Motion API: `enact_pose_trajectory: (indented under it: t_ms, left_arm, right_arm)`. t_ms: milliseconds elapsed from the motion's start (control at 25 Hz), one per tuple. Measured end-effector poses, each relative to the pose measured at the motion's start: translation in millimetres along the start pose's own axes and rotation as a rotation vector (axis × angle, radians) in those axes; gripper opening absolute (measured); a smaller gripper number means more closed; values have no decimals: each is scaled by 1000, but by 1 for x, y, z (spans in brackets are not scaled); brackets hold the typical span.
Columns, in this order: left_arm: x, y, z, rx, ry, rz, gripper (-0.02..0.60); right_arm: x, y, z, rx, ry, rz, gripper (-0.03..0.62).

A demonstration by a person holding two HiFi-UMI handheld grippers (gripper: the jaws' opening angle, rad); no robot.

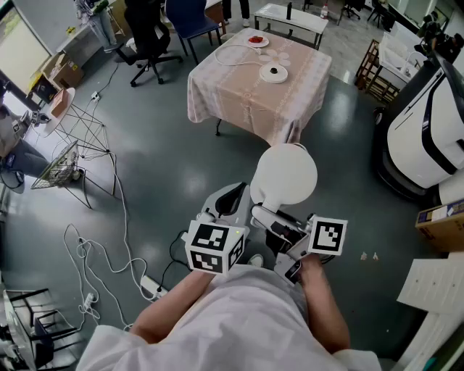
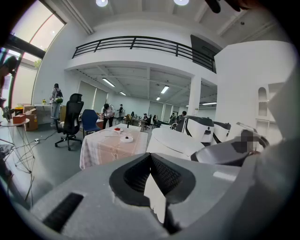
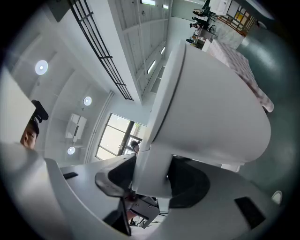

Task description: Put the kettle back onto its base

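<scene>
The white kettle (image 1: 284, 174) hangs in the air over the grey floor, held by its handle (image 3: 150, 159) in my right gripper (image 1: 271, 216), whose pads (image 3: 190, 180) press on both sides of it. The kettle's body (image 3: 211, 103) fills the right gripper view. My left gripper (image 1: 228, 197) floats just left of the kettle, its jaws shut with nothing held (image 2: 151, 157). The round white kettle base (image 1: 273, 72) with a dark centre lies on the pink-clothed table (image 1: 239, 98) far ahead, also in the left gripper view as the base (image 2: 126, 138).
A plate with something red (image 1: 257, 41) and a white cord lie on the table. Black office chair (image 1: 148, 36) and blue chair (image 1: 190, 18) stand behind it. A wire stand (image 1: 80, 145) and floor cables (image 1: 94, 268) are at left; a white machine (image 1: 428, 130) at right.
</scene>
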State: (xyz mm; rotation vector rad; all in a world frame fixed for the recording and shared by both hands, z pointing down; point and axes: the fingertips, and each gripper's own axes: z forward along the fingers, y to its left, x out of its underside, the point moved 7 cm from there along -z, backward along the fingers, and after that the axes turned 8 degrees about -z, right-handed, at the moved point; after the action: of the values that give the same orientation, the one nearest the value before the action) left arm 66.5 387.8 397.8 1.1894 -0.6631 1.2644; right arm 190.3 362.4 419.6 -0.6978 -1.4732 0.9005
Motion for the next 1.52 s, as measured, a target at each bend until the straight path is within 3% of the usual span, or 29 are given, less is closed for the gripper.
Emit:
enact_pose_trajectory:
  t_ms: [480, 840, 1200, 1520]
  left_arm:
    - [-1, -18, 17, -9, 9, 29, 5]
    - [-4, -5, 32, -16, 28, 21, 6]
    - [-23, 34, 74, 13, 62, -1, 5]
    - [-64, 103, 121, 68, 99, 0, 5]
  right_arm:
    - [-13, -10, -15, -19, 6, 13, 198]
    - [-27, -23, -7, -16, 18, 14, 198]
    - [-61, -49, 25, 31, -1, 44, 198]
    - [-106, -66, 90, 84, -38, 57, 199]
